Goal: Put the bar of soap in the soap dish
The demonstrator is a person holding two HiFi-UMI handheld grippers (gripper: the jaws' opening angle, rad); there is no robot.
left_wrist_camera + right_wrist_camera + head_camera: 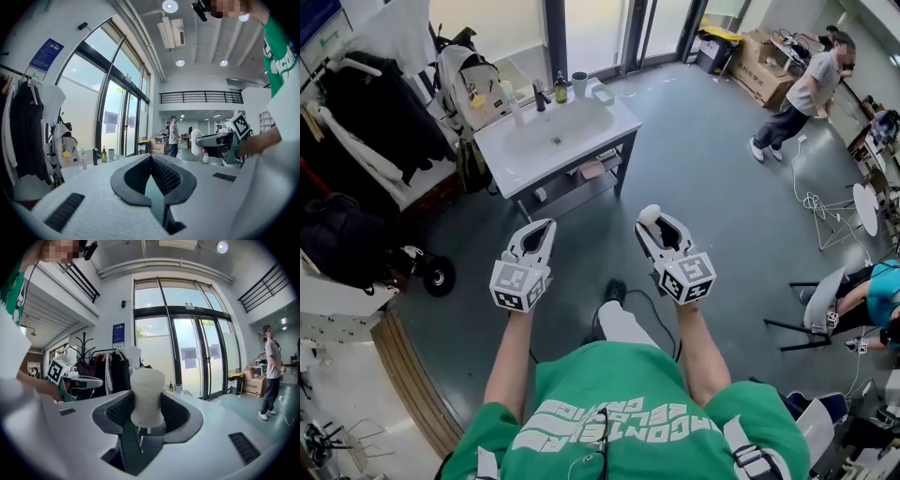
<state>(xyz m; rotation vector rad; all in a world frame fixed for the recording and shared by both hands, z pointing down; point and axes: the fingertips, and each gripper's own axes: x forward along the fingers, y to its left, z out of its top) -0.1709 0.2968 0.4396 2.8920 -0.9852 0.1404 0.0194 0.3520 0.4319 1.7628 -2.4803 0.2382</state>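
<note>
In the right gripper view, a white bar of soap (147, 397) stands upright between the jaws of my right gripper (147, 404), which is shut on it. The head view shows the same soap (649, 215) at the tip of the right gripper (654, 223), held in mid-air above the grey floor. My left gripper (542, 230) is level with it to the left, shut with nothing in it (151, 159). Ahead stands a white washbasin stand (619, 120), and a small pale dish (602, 93) sits at its back right corner. Both grippers are well short of the stand.
On the basin's back edge are a black tap (539, 97), a green bottle (561, 87), a cup (579, 82) and a pale pump bottle (514, 108). A coat rack with dark clothes (366, 112) stands at the left. A person (802, 94) stands at the far right near cardboard boxes (766, 61).
</note>
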